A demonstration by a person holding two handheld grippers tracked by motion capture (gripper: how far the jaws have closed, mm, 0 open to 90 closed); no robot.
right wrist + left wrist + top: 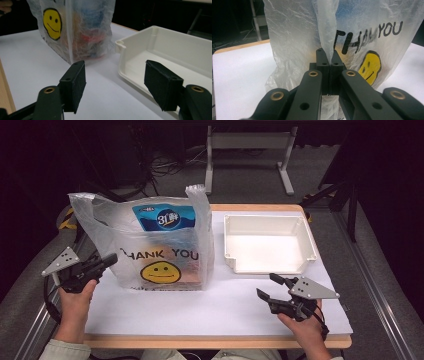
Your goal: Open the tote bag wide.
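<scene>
Goods inside the translucent white plastic bag (160, 245) blur to colours (blue, orange, red); its top is cropped in both gripper views.

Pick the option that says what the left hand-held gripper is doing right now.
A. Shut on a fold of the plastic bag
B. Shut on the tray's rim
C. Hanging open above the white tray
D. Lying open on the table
A: in the left gripper view the left hand-held gripper has its jaws pressed together on a fold of the plastic bag, at the bag's side, away from the white tray.
</scene>
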